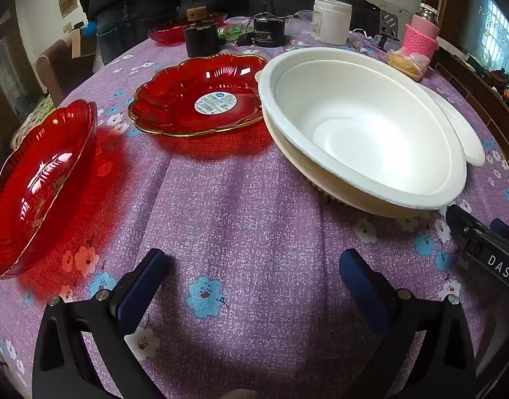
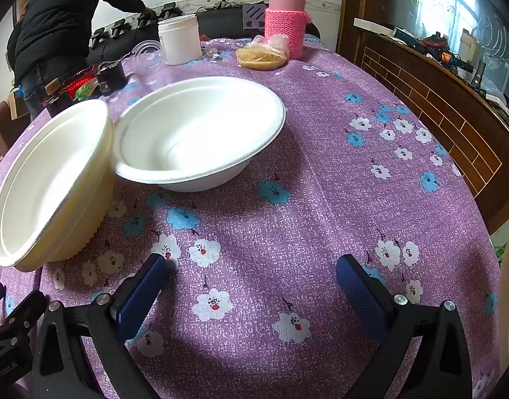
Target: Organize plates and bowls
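Two scalloped red glass plates [image 1: 197,99], smooth white bowls [image 2: 194,133]

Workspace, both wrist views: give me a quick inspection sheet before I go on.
Surface: purple floral tablecloth.
Job's things: stacked white bowls; single white bowl; two red plates near, another far.
Clutter: white jar, pink flask, bagged food, black device.
Grippers: left gripper and right gripper open, empty.
Cables: wires by device.
Surroundings: standing person, wooden cabinet.
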Available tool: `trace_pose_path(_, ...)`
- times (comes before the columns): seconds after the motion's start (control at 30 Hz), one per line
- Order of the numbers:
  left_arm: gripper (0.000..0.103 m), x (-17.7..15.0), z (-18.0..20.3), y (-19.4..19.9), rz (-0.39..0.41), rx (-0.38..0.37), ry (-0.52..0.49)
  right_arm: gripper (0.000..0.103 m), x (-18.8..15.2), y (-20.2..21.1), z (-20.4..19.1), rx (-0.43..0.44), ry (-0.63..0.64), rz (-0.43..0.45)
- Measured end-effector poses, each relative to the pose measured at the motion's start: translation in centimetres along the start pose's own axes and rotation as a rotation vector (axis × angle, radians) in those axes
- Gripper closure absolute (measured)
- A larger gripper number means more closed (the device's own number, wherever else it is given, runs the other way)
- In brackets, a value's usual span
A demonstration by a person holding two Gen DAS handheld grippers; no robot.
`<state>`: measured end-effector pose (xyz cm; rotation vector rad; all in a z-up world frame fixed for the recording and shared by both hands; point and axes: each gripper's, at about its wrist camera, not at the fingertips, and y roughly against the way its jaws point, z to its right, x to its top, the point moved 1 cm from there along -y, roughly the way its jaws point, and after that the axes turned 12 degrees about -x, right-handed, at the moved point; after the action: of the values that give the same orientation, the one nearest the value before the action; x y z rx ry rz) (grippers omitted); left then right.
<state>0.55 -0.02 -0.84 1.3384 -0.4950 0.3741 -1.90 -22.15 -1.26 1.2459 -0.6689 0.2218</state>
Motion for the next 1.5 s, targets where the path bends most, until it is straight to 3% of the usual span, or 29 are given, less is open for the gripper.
trace_pose_path(1.5, 0.0, -0.04, -0.04, 0.03, 0.004, -0.009, 0.005, 0.001, -0.06, 0.0, -0.03, 0.001, -0.002, 0.003)
